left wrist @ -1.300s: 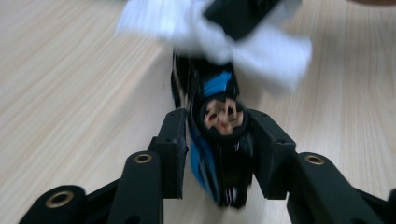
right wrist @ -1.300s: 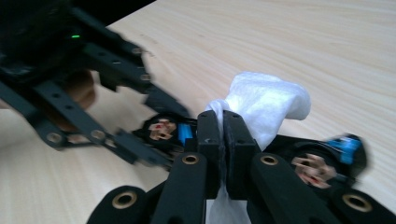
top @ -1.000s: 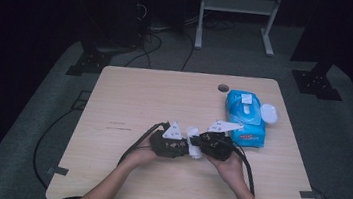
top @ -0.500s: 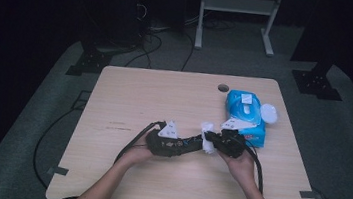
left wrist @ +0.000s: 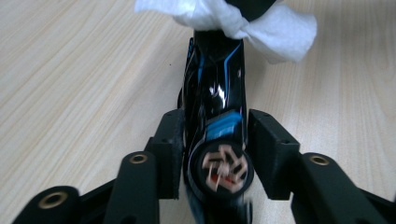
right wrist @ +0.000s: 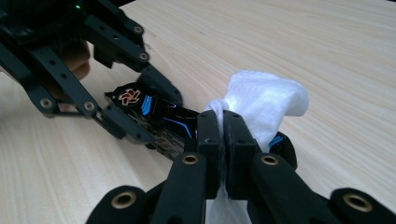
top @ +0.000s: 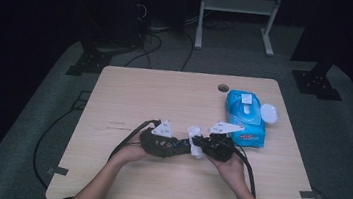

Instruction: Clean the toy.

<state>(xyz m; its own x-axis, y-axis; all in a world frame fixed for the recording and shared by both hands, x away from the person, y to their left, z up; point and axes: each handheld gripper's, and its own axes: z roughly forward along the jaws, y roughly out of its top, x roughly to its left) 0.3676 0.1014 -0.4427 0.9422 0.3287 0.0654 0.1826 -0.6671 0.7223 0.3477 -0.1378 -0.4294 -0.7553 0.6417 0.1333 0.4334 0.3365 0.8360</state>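
While unreadable, red-gold emblem on black handle.

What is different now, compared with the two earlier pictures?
The right gripper, shut on the white wipe, went a little toward the blue wipes pack and came back along the black object. The left gripper has just been opening its fingers slightly, with the black object between them. The pack and both hands' general place on the table stayed the same.
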